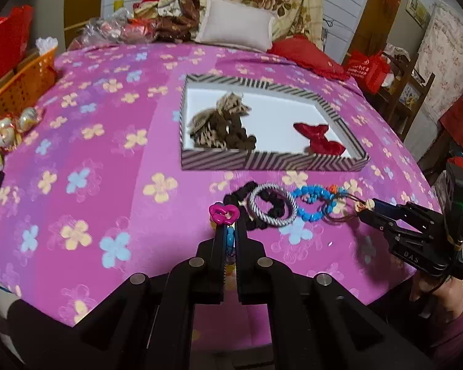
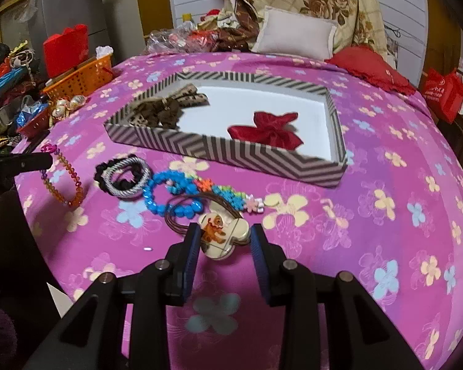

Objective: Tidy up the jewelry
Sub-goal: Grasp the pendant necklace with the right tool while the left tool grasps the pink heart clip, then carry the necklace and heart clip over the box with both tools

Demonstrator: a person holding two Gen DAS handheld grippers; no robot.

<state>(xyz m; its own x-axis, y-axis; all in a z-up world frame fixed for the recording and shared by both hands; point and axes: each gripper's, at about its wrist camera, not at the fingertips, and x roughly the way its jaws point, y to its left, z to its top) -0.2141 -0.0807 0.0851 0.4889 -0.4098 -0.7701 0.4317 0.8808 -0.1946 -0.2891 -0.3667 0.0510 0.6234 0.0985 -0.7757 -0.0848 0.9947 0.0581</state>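
A striped tray (image 1: 213, 158) (image 2: 231, 154) on the pink flowered bedspread holds a brown leopard bow (image 1: 219, 123) (image 2: 166, 106) and a red bow (image 1: 319, 140) (image 2: 268, 129). In front of it lie a black scrunchie with a grey-white hair tie (image 1: 274, 206) (image 2: 126, 178) and a blue bead bracelet (image 1: 313, 203) (image 2: 169, 194). My left gripper (image 1: 230, 231) (image 2: 43, 160) is shut on an orange bead bracelet (image 2: 61, 182) with pink heart links (image 1: 223, 213), lifted off the bed. My right gripper (image 2: 223, 234) (image 1: 365, 208) has its jaws around a cream clover pendant (image 2: 220, 237) on brown cords.
An orange basket (image 1: 18, 89) (image 2: 83, 77) and clutter stand at the bed's left edge. A white pillow (image 1: 237, 26) (image 2: 296, 35), a red cushion (image 1: 305, 54) and folded quilts lie at the far end. A red bag (image 1: 367, 69) and a chair stand at the right.
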